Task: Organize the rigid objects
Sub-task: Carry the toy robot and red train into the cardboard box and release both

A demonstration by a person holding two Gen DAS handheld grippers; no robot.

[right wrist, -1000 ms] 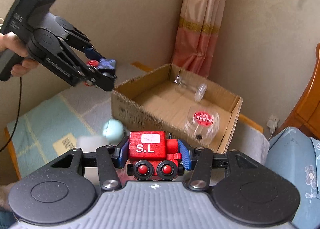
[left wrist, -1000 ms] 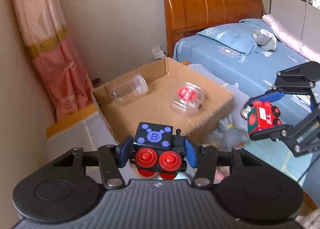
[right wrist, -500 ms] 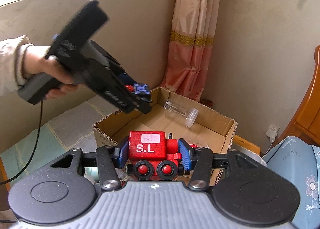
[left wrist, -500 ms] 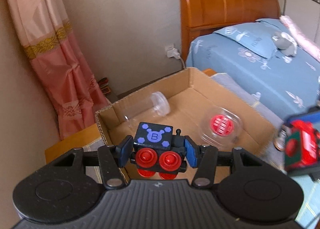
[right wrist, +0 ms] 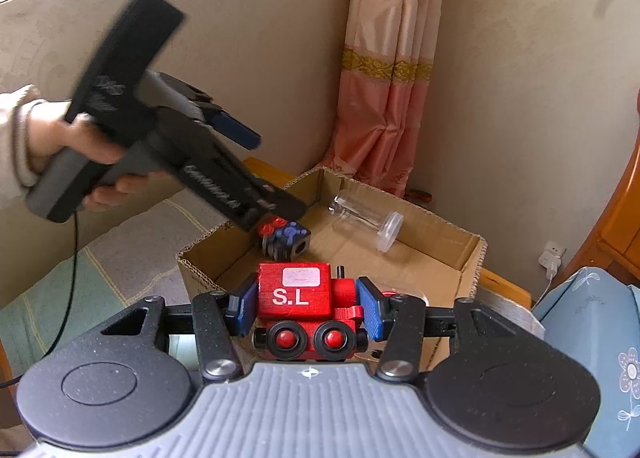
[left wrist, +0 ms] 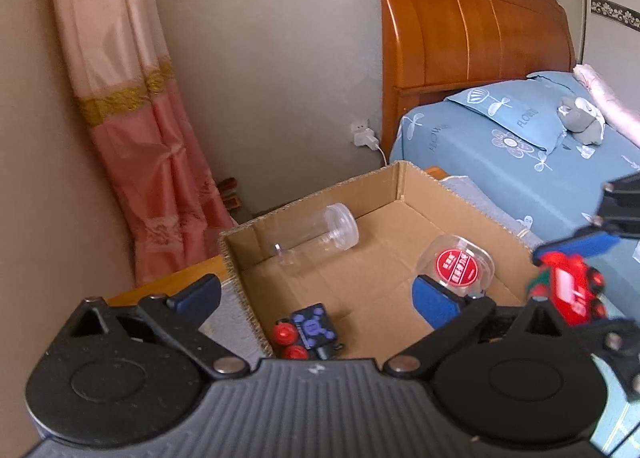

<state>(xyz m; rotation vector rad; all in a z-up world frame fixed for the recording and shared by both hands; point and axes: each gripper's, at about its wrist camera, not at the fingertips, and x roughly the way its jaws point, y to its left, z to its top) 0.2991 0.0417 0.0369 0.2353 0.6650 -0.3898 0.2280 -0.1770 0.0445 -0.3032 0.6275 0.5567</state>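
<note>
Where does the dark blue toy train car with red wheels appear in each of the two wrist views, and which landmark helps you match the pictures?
Left wrist view: the dark blue train car lies low and centre-left, inside the cardboard box at its near left corner.
Right wrist view: it sits mid-frame, in the box just past the near wall, above the red train.
Shared landmark: the clear bottle lying in the box.

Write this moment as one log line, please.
left gripper: jaws just opened, empty | blue toy train: in cardboard box | right gripper: holding red toy train
</note>
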